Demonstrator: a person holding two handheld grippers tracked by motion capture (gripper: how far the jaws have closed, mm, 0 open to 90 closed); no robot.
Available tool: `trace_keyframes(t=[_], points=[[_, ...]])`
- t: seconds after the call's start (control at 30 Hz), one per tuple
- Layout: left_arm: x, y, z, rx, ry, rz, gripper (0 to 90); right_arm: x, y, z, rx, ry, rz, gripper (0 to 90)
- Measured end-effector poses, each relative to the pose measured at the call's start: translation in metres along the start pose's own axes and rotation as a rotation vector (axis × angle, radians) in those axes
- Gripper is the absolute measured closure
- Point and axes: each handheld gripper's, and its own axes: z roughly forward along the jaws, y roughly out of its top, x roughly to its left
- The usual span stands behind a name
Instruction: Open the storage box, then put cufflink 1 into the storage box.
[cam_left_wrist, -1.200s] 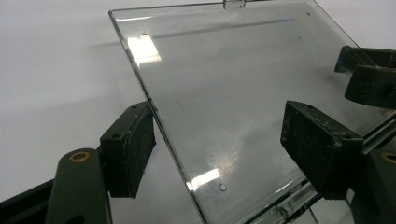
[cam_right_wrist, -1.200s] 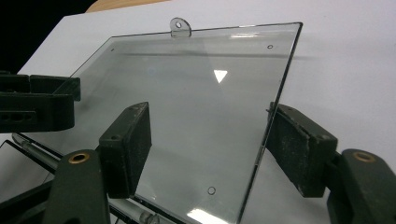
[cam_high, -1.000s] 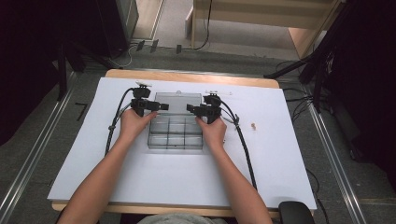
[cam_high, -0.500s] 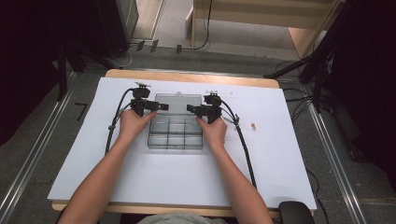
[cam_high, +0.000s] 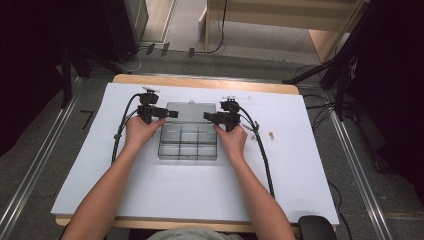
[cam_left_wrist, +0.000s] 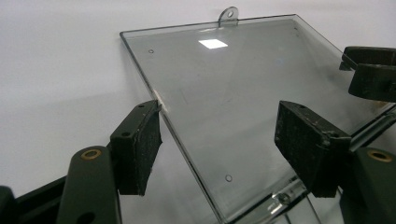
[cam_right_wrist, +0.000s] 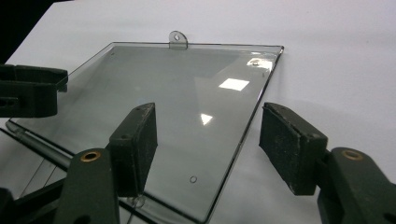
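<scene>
A clear box (cam_high: 188, 142) lay in the middle of the white tabletop (cam_high: 150, 200), its lid (cam_high: 192, 111) swung open and lying flat on the far side, the hinge running across between the two hands.

The left claw (cam_high: 172, 114) stood at the lid's left edge and the right claw (cam_high: 206, 116) at its right edge, tips turned inward toward each other. In the left gripper view the lid's edge (cam_left_wrist: 187, 140) ran up between the pads — the left pad (cam_left_wrist: 142, 140) just beside that edge, the other well over the clear sheet — and nothing was pinched. In the right gripper view the lid's edge (cam_right_wrist: 243, 140) likewise passed between wide-set pads (cam_right_wrist: 292, 144), again with no grip. Both claws had just been closing a little, yet stood open, the lid's edge between the jaws of each.

The lid's long axis ran from one claw to the other, with its small tab (cam_right_wrist: 177, 39) on the far edge. Each hand was equally near its own side, so the coming move — probably folding the lid back over the compartments — would likely call for both claws to nip their edges together.
</scene>
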Motion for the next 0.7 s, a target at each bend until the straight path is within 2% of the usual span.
trace_keyframes(t=[0.23, 0.53, 0.7], points=[[-0.004, 0.001, -0.012, 0.008, 0.016, 0.031, 33.3, 0.008, 0.002, -0.015, 0.011, 0.007, -0.060, 40.6], [-0.011, 0.002, -0.025, 0.006, -0.009, 0.038, 33.4, 0.015, 0.001, -0.032, 0.055, 0.024, -0.110, 44.2], [-0.016, 0.001, -0.030, 0.009, -0.015, 0.051, 33.5, 0.014, 0.000, -0.038, 0.076, 0.038, -0.120, 45.8]])
